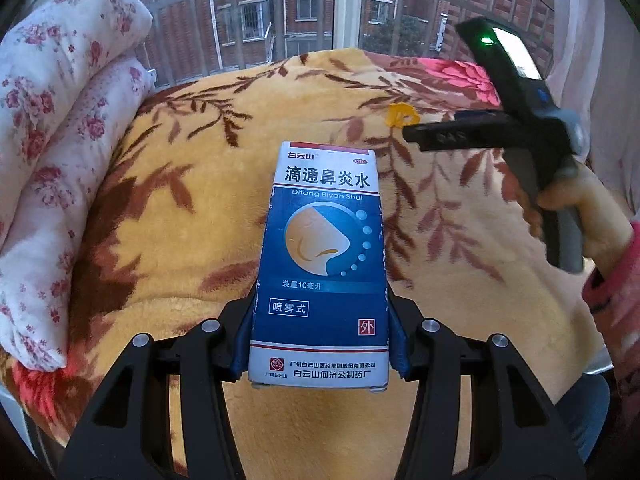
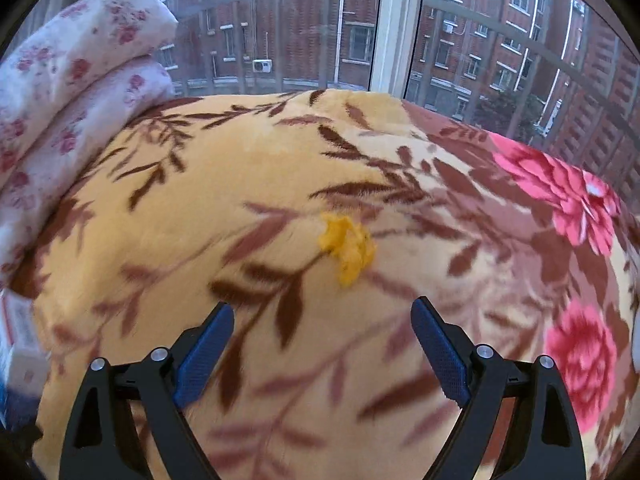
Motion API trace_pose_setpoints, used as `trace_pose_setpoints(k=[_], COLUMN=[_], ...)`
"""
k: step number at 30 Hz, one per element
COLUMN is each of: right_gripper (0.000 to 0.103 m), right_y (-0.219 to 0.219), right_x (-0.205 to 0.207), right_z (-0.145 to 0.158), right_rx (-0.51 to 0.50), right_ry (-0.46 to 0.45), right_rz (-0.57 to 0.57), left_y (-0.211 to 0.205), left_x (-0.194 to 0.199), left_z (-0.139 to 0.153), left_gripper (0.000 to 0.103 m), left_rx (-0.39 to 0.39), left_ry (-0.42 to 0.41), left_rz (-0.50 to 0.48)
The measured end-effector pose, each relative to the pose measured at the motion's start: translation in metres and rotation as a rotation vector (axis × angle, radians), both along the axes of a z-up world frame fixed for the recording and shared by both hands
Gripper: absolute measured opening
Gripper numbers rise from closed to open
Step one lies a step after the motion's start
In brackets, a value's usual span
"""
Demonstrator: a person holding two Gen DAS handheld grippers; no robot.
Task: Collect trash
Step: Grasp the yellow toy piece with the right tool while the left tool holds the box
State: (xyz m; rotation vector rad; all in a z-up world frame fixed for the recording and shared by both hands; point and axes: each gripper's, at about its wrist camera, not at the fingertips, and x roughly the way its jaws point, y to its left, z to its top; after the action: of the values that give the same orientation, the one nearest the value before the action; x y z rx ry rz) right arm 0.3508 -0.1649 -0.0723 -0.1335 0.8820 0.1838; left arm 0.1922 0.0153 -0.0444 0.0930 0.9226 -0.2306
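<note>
Two pieces of trash: one clamped, one loose on the bed.

Held upright over the bed, the blue-and-white medicine box (image 1: 320,264) is pinched at its lower sides by the left gripper (image 1: 320,340). The crumpled yellow scrap (image 2: 347,249) lies on the yellow leaf-patterned blanket (image 2: 200,200), ahead of the right gripper (image 2: 322,354), whose blue pads (image 2: 204,354) stand wide apart with nothing between them. A folded floral quilt (image 1: 52,168) rests at the blanket's left edge, with the window (image 2: 320,28) beyond.

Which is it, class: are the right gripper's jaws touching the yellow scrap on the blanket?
Apart. The right wrist view shows the yellow scrap ahead of the open right gripper, blanket visible between.
</note>
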Motion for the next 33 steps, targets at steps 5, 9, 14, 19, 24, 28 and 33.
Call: trace_pose_setpoints(k=[5, 9, 14, 19, 24, 28, 33], right_gripper=[0.087, 0.083, 0.058, 0.045, 0.045, 0.045, 0.044], right_y=[-0.002, -0.001, -0.006, -0.007, -0.008, -0.011, -0.016], right_x=[0.041, 0.067, 0.085, 0.081, 0.063, 0.034, -0.031], right_z=[-0.016, -0.027, -0.036, -0.032, -0.020, 0.000, 0.033], right_rx=[-0.011, -0.023, 0.025, 0.036, 0.019, 0.010, -0.005], right_ry=[0.031, 0.049, 0.095, 0.093, 0.067, 0.037, -0.032], right_rz=[-0.023, -0.040, -0.072, -0.088, -0.074, -0.059, -0.053], left_y=[0.005, 0.009, 0.011, 0.010, 0.010, 0.009, 0.006], left_x=[0.013, 0.020, 0.026, 0.024, 0.019, 0.010, -0.010], left_z=[-0.007, -0.011, -0.013, -0.013, -0.009, -0.002, 0.007], left_gripper=[0.051, 0.051, 0.051, 0.051, 0.051, 0.051, 0.051], left_rx=[-0.003, -0.006, -0.013, -0.011, -0.018, -0.021, -0.034], left_ry=[0.012, 0.019, 0.023, 0.024, 0.017, 0.002, -0.015], left_rz=[0.016, 0.021, 0.027, 0.027, 0.024, 0.020, 0.016])
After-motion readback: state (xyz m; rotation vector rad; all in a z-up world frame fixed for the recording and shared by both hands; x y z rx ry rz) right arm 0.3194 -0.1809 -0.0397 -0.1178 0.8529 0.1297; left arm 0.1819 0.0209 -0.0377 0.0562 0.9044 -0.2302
